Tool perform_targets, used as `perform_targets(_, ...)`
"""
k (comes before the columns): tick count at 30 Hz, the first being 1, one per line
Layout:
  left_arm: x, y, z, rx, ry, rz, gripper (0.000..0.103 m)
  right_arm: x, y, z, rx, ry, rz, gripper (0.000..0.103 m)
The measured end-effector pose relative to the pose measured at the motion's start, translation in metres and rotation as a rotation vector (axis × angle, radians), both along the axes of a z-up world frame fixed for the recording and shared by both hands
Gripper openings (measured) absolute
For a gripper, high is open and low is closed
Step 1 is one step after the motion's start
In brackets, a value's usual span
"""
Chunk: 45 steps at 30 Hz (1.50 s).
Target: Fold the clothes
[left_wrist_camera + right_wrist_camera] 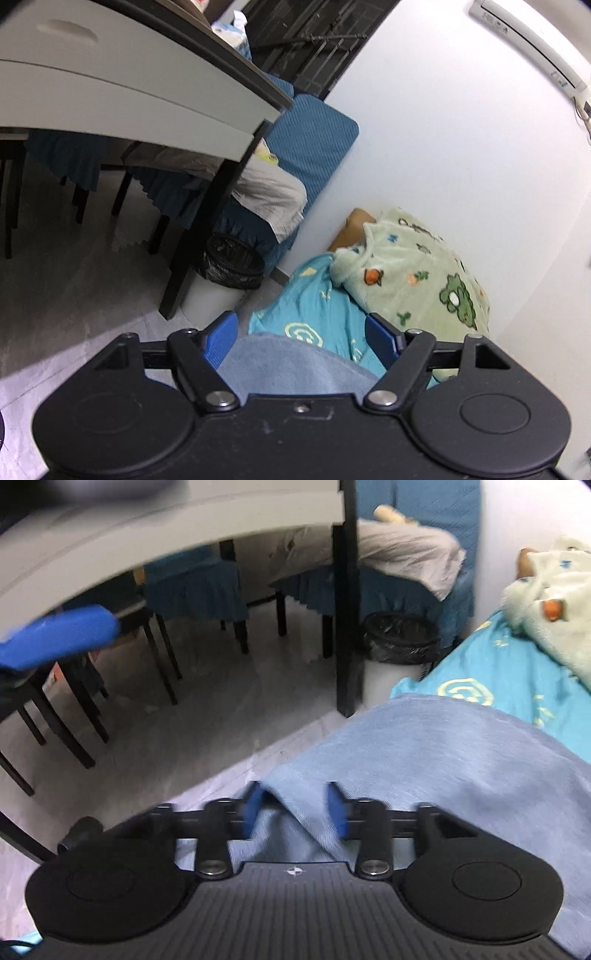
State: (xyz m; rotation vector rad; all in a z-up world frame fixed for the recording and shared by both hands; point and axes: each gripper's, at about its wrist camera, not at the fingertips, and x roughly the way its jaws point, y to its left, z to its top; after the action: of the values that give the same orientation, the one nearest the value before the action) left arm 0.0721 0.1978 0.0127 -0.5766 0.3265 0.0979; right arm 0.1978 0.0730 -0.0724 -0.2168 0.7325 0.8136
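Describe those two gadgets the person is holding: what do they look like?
Both are matte black plastic. The left gripper has smooth round side discs, silver pivot screws and ribbed blue fingers. The right gripper looks alike, but its body is ridged, with a small round crosshair mark in the centre; its blue fingers are blurred. No cables or sleeves show.

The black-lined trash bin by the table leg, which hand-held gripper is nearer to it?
Hard to call; probably left. The left hand-held gripper points roughly toward the trash bin across the light blue cloth. The right hand-held gripper sits over that cloth too.
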Motion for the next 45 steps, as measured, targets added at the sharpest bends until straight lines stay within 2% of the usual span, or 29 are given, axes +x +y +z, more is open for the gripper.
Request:
perform_targets(5, 0.005, -0.011, -0.005, 0.011, 0.033, -0.05, 0.073, -0.034, -0.08, 0.018, 0.031, -0.007, -0.1, 0.048)
perform_targets(10, 0.007, -0.029, -0.012, 0.016, 0.089, -0.099, 0.073, -0.081, -0.194, 0.04, 0.033, -0.032, -0.327, 0.048)
perform_targets(15, 0.004, -0.055, -0.01, 0.105, 0.122, -0.153, 0.074, -0.107, -0.321, 0.064, 0.036, -0.054, -0.667, 0.049)
perform_targets(17, 0.003, -0.061, -0.01, 0.109, 0.132, -0.166, 0.074, -0.118, -0.374, 0.071, 0.069, -0.054, -0.842, 0.055)
perform_targets(21, 0.005, -0.073, -0.011, 0.134, 0.173, -0.166, 0.075, -0.128, -0.461, 0.053, 0.16, 0.028, -1.174, 0.057)
perform_targets(23, 0.005, -0.074, -0.01, 0.131, 0.201, -0.163, 0.075, -0.135, -0.487, 0.037, 0.247, 0.095, -1.279, 0.057)
perform_targets(27, 0.002, -0.058, -0.001, 0.031, 0.248, -0.134, 0.075, -0.148, -0.526, 0.004, 0.435, 0.239, -1.435, 0.058)
perform_targets(31, -0.003, -0.031, 0.015, -0.076, 0.279, -0.139, 0.078, -0.16, -0.563, -0.027, 0.611, 0.379, -1.569, 0.063)
perform_targets(34, -0.012, -0.005, 0.023, -0.15, 0.309, -0.136, 0.082, -0.154, -0.572, -0.036, 0.583, 0.39, -1.546, 0.064)
perform_targets(41, -0.047, 0.063, 0.009, -0.403, 0.381, -0.019, 0.083, -0.142, -0.587, -0.056, 0.664, 0.354, -1.56, 0.066)
perform_targets(42, -0.048, 0.068, 0.003, -0.433, 0.397, -0.007, 0.083, -0.141, -0.589, -0.054, 0.661, 0.337, -1.553, 0.052)
perform_targets(43, -0.049, 0.072, -0.003, -0.463, 0.412, 0.004, 0.083, -0.14, -0.591, -0.051, 0.654, 0.315, -1.545, 0.018)
perform_targets(44, -0.051, 0.076, -0.008, -0.493, 0.427, 0.016, 0.083, -0.14, -0.592, -0.046, 0.64, 0.28, -1.527, 0.011)
perform_targets(45, -0.052, 0.081, -0.014, -0.523, 0.442, 0.027, 0.083, -0.139, -0.592, -0.041, 0.64, 0.25, -1.505, 0.01)
